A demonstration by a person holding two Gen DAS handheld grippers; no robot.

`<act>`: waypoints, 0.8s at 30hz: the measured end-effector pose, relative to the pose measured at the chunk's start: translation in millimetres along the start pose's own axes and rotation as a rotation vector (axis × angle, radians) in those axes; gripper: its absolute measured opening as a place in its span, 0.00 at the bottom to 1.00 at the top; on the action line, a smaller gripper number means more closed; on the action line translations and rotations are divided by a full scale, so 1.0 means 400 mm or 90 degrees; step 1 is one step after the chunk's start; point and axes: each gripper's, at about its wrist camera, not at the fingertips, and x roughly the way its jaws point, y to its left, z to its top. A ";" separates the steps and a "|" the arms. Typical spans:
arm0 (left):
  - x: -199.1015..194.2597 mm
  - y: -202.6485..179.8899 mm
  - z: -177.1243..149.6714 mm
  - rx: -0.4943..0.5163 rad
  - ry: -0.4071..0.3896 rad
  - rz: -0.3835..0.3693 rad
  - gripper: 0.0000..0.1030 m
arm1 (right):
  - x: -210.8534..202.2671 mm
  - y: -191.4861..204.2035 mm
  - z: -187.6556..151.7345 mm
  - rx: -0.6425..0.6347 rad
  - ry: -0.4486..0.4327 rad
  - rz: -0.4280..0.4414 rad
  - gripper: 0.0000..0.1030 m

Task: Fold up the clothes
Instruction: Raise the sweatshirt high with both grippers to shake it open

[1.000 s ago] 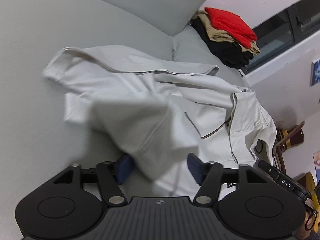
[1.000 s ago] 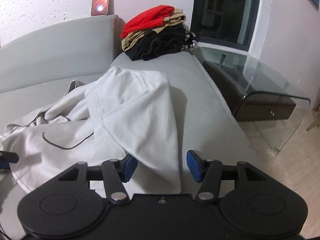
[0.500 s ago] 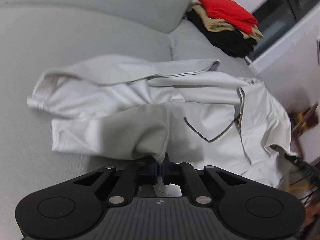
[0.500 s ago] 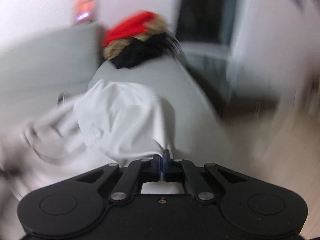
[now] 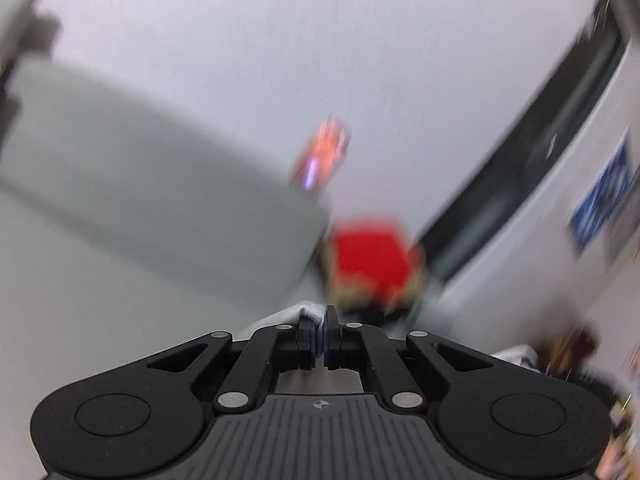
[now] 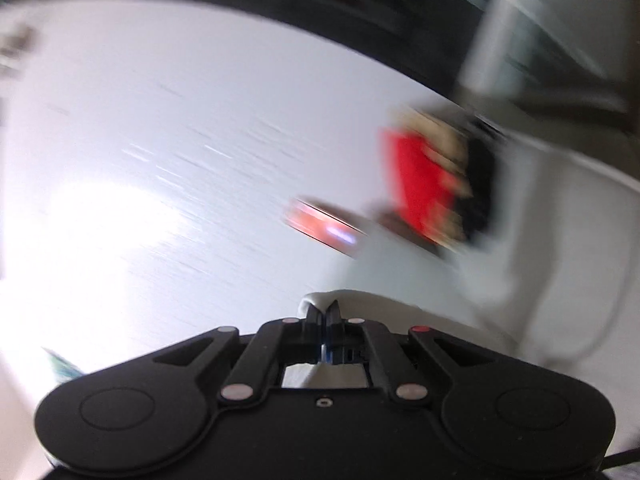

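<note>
Pale garment [image 5: 308, 312] seemingly pinched between jaws.

Matte black left gripper [image 5: 322, 317] and right gripper [image 6: 323, 312]: rounded twin housings, silver rivets, blue-padded fingers [image 5: 307, 334], ribbed grey plate.

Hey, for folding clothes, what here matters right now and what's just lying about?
Job in hand:
- white garment, pinched in both shut grippers: left gripper, right gripper
- stack of clothes, red on top

Lying about:
- phone on the sofa back
- wall poster
</note>
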 end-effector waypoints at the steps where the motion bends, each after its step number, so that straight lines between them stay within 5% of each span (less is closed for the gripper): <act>1: -0.060 -0.018 0.038 -0.003 -0.041 -0.012 0.02 | -0.022 0.039 0.006 -0.009 -0.025 0.038 0.02; 3: -0.153 -0.055 0.055 0.014 -0.096 -0.009 0.02 | -0.057 0.098 -0.004 -0.041 -0.047 0.066 0.02; 5: -0.237 -0.091 0.062 0.032 -0.145 -0.003 0.02 | -0.062 0.131 -0.023 -0.061 -0.018 0.048 0.02; 8: -0.350 -0.146 0.064 0.058 -0.213 0.001 0.02 | -0.104 0.204 -0.046 -0.088 -0.002 0.103 0.02; 13: -0.539 -0.238 0.054 0.122 -0.367 -0.010 0.02 | -0.232 0.342 -0.087 -0.198 -0.074 0.209 0.02; 19: -0.504 -0.248 0.054 0.144 -0.358 0.041 0.02 | -0.254 0.396 -0.106 -0.241 -0.077 0.219 0.02; 24: -0.253 -0.063 0.084 0.077 -0.217 0.128 0.02 | 0.014 0.330 -0.109 -0.258 -0.009 0.109 0.02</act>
